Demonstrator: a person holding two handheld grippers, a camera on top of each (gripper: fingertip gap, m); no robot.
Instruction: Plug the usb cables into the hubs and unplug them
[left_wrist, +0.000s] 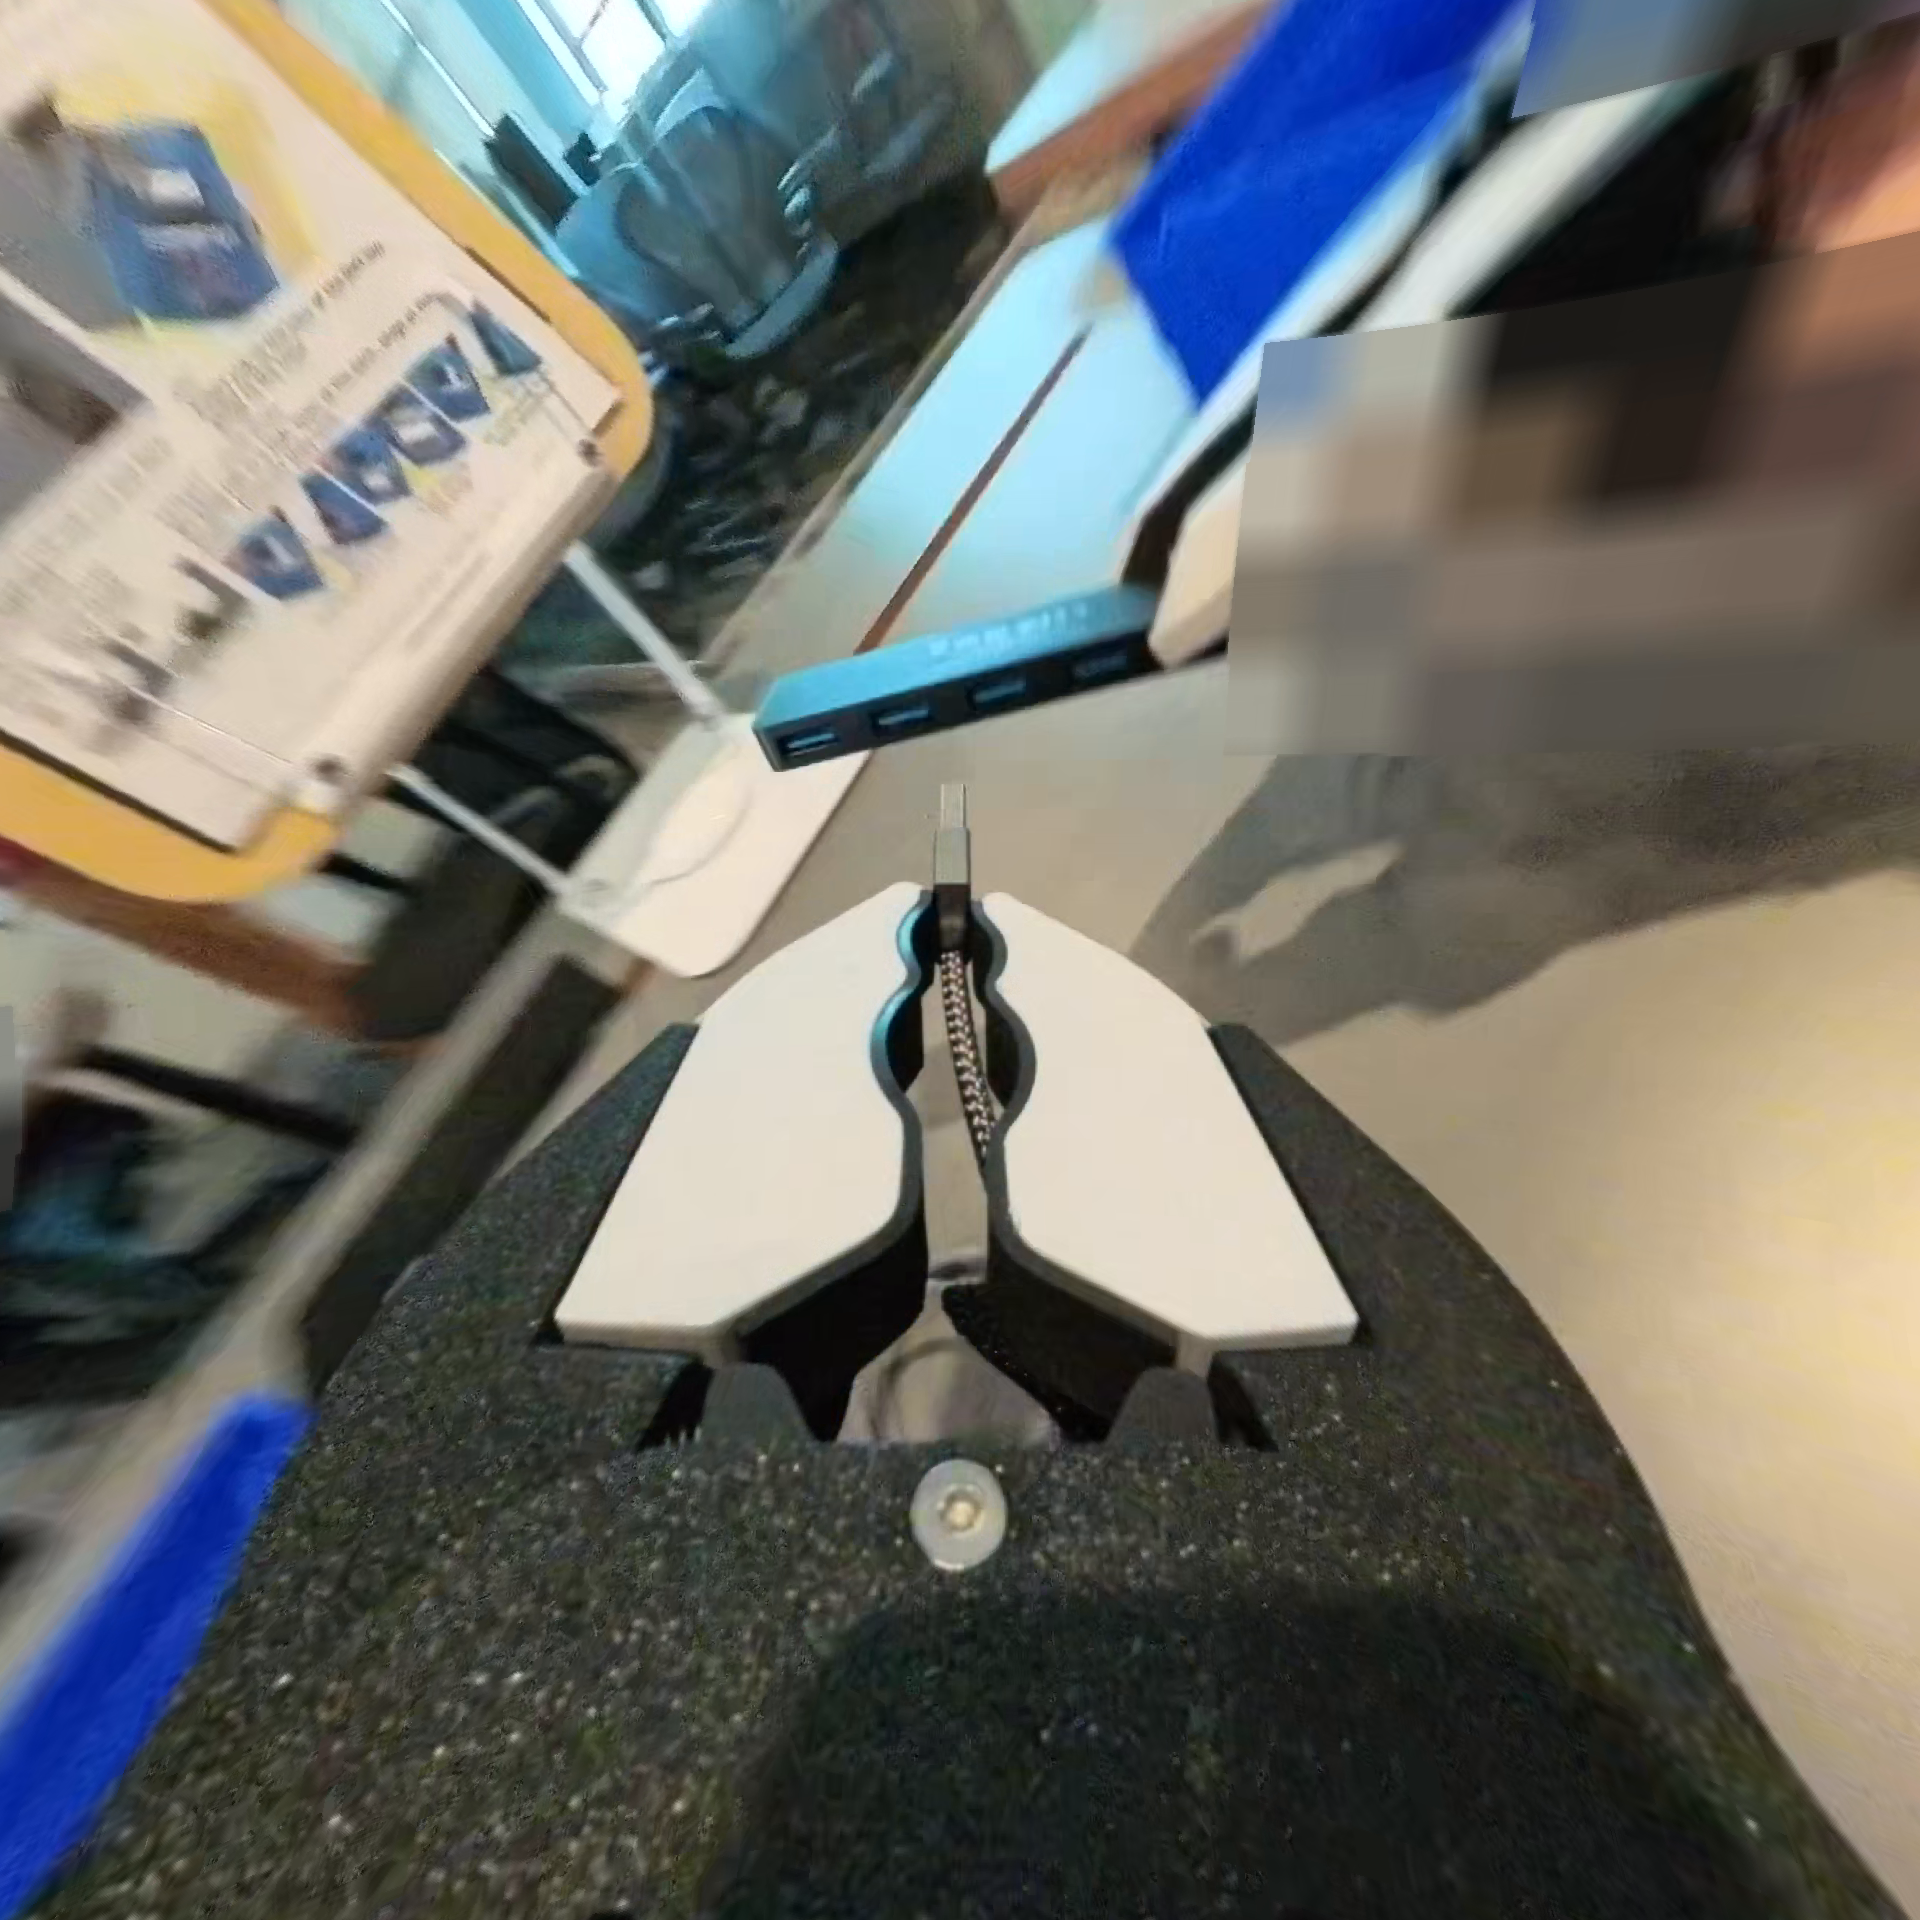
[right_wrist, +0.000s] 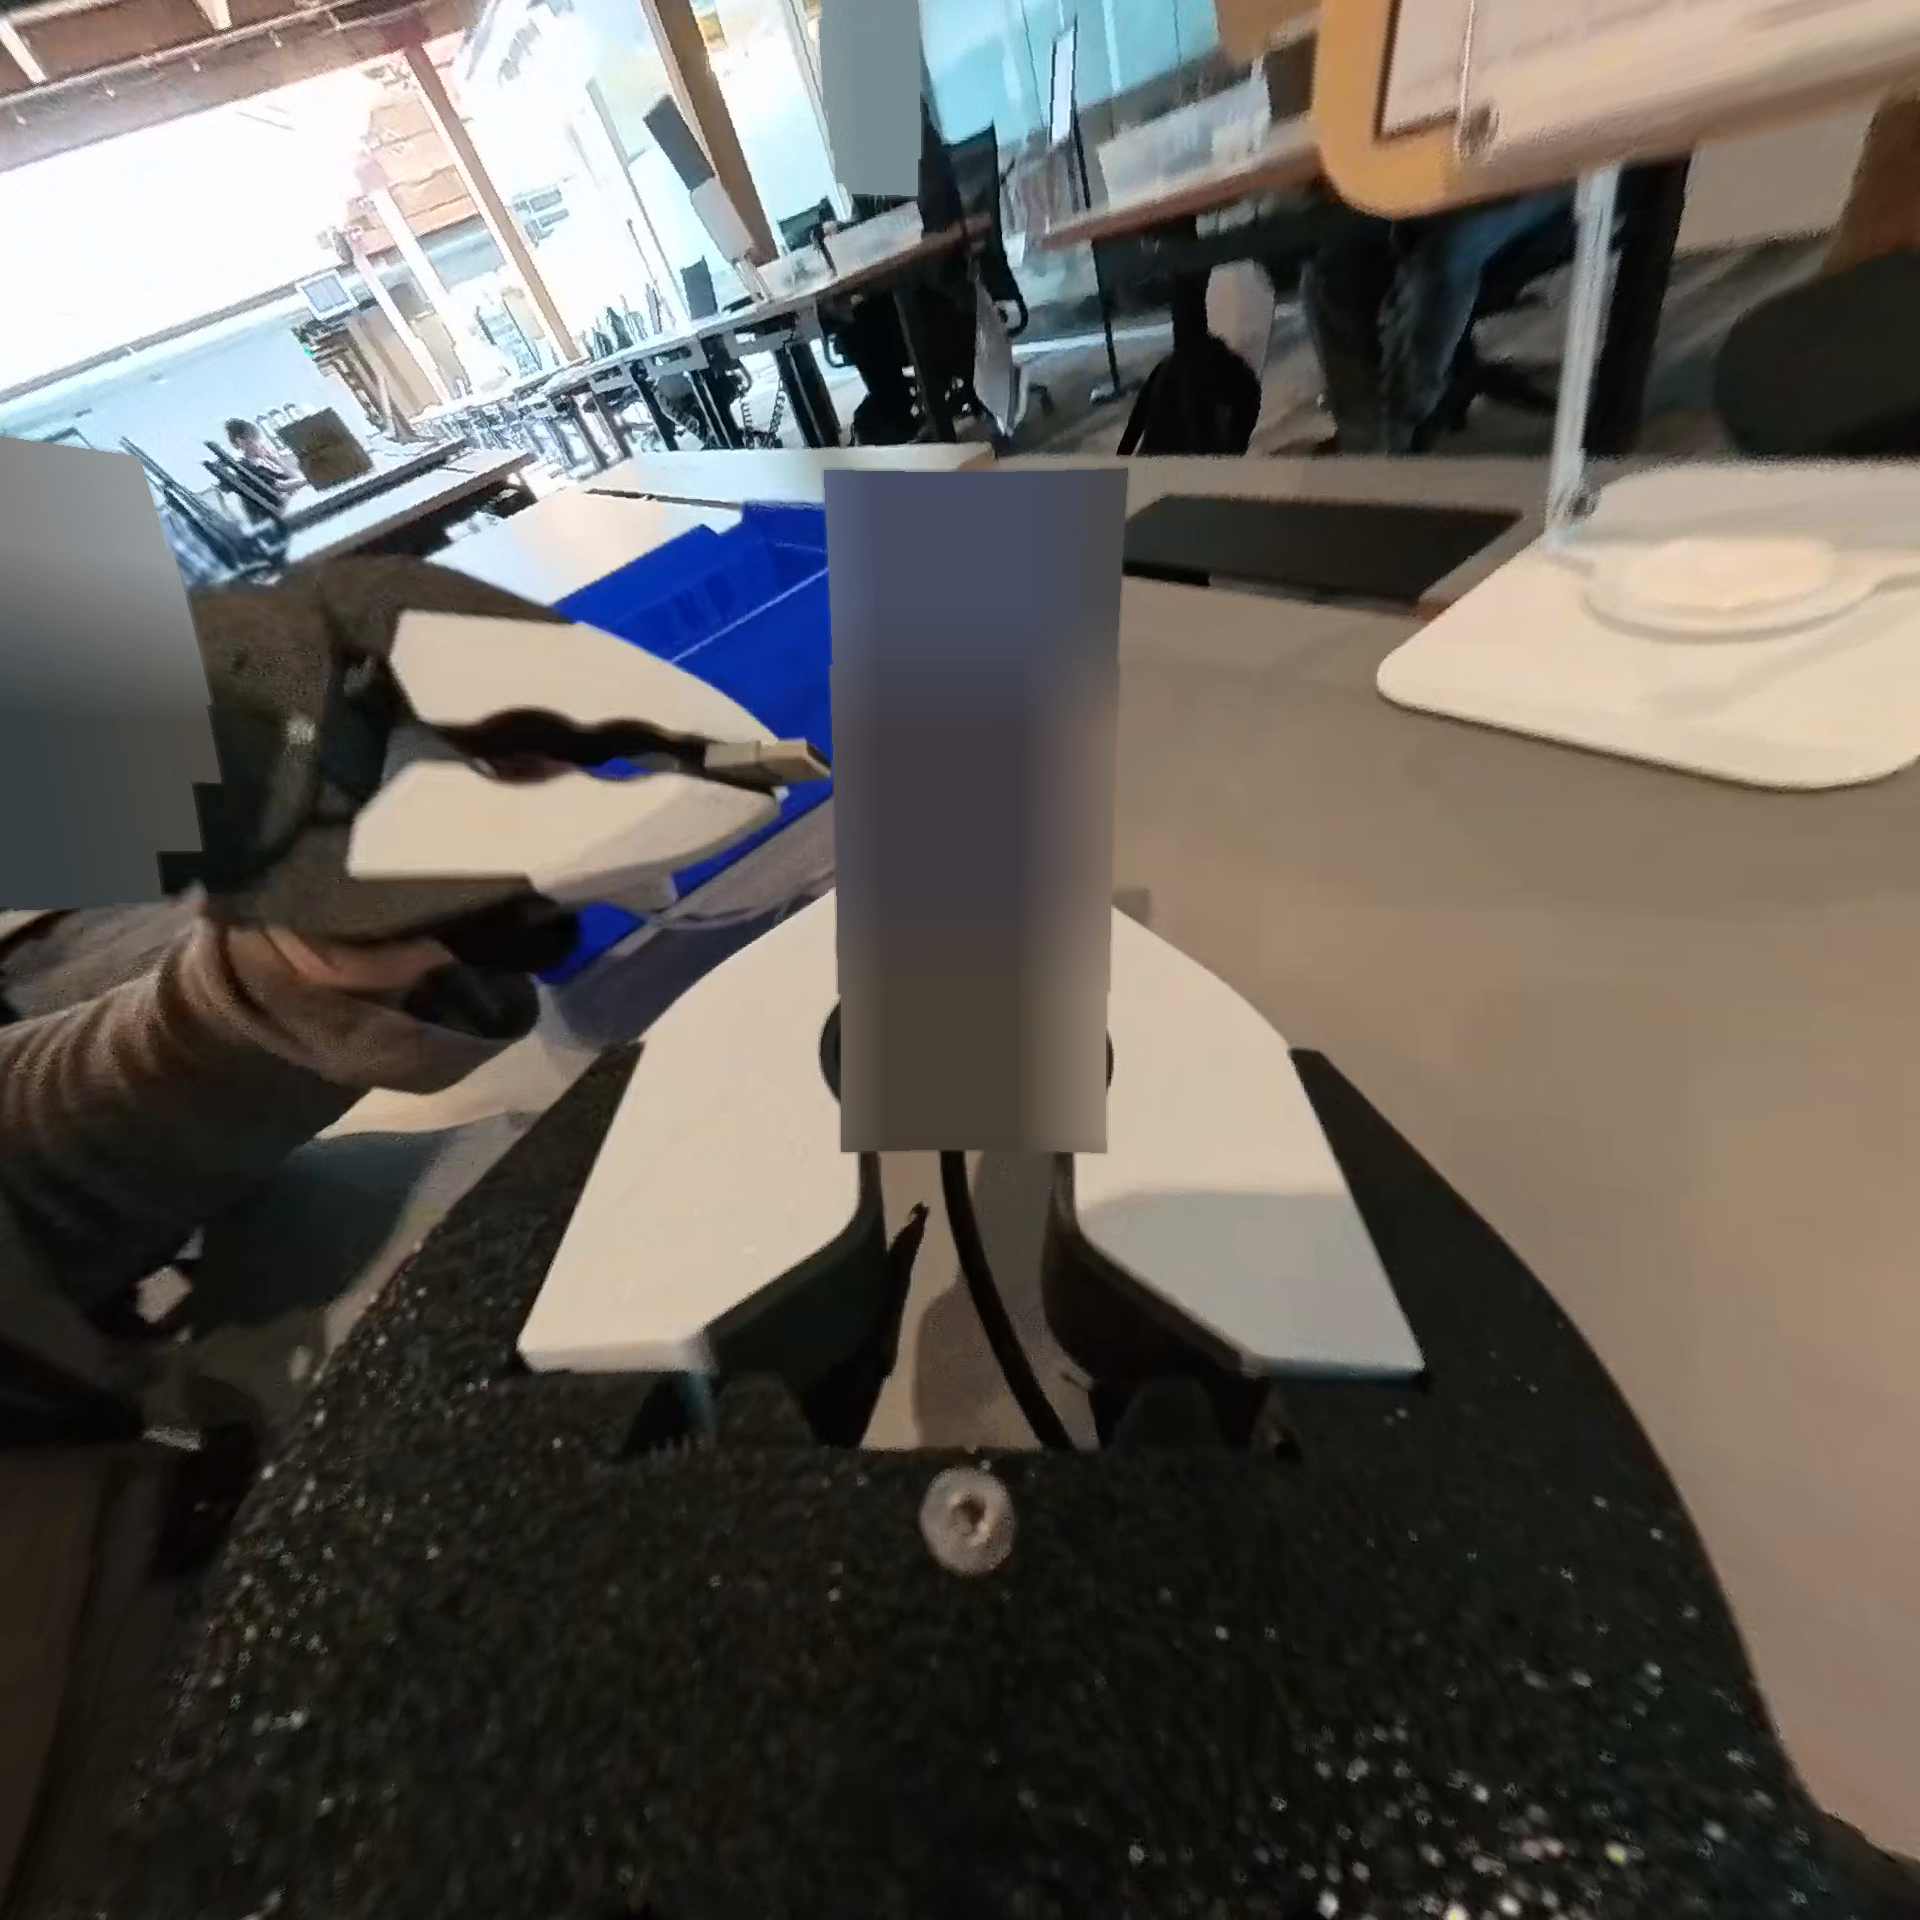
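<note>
In the left wrist view my left gripper (left_wrist: 953, 896) is shut on the dark plug of a braided USB cable (left_wrist: 951, 836). The metal tip points at a dark USB hub (left_wrist: 956, 675) with several blue ports, a short gap beyond it. The hub hangs above the grey table (left_wrist: 1558, 1195), and its right end runs to a white finger (left_wrist: 1190, 597) of the other gripper. In the right wrist view my right gripper (right_wrist: 977, 920) is closed around the hub, which a blur patch hides. A black cable (right_wrist: 987, 1299) runs back between its fingers. The left gripper (right_wrist: 774, 774) with its plug (right_wrist: 764, 764) shows at left.
A white stand base (right_wrist: 1662, 665) carries a yellow-bordered sign (left_wrist: 260, 416) at the table's far side. A blue bin (right_wrist: 717, 613) sits behind the left gripper. A person's sleeve (right_wrist: 156, 1091) is at lower left. Desks and chairs fill the room beyond.
</note>
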